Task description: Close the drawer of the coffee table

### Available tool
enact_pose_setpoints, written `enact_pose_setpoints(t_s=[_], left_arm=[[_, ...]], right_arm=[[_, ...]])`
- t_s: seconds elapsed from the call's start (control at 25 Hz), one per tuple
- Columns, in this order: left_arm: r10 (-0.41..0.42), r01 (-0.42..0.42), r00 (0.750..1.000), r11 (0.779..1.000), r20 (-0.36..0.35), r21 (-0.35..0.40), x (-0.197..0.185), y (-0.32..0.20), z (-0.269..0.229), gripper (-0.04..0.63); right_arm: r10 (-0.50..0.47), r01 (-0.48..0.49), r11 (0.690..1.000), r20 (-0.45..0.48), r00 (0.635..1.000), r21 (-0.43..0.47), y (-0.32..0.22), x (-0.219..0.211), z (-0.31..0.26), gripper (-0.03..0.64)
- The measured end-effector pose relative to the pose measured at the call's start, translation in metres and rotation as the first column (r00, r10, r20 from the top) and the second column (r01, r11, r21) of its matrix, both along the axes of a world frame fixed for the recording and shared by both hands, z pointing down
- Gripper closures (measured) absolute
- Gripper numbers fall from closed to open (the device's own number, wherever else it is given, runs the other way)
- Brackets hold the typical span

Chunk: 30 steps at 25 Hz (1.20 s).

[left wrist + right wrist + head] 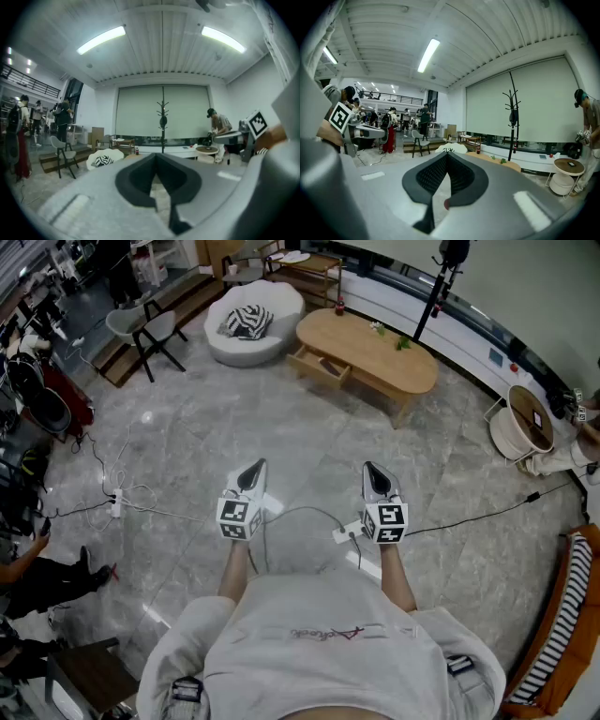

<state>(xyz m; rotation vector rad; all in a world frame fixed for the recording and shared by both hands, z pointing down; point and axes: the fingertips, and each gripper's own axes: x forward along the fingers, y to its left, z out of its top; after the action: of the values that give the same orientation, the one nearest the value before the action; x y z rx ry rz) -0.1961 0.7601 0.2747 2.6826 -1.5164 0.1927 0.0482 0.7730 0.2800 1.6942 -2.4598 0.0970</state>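
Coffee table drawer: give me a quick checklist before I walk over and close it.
1. Drawer shut: not ok. The drawer stands pulled out of the coffee table.
2. Drawer within reach: not ok. It is far across the floor.
3. Left hand-held gripper free: ok. Its jaws are together, holding nothing.
4. Right hand-held gripper free: ok. Its jaws are together, holding nothing.
5. Path clear: not ok. A power strip with cables lies just ahead.
6. Nothing sticking out of the drawer: cannot tell, too small.

The low oval counter point(375, 357) and its open drawer point(319, 366) are pale, smooth matt wood. The grey veined floor point(216, 437) looks like polished, glossy stone. The white round armchair point(236, 349) looks cloth-covered.
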Motion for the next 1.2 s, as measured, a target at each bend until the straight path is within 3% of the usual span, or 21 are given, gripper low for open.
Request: enact_pose_setpoints(t_s=[1.2], left_arm=[[-0.041, 0.041, 0.999, 0.999, 0.035, 0.012, 0.109, 0.002, 0.004, 0.597]], right_arm=[[-0.094, 0.094, 0.996, -0.003, 0.996, -0.006, 0.0, 0.088, 0.016, 0.612]])
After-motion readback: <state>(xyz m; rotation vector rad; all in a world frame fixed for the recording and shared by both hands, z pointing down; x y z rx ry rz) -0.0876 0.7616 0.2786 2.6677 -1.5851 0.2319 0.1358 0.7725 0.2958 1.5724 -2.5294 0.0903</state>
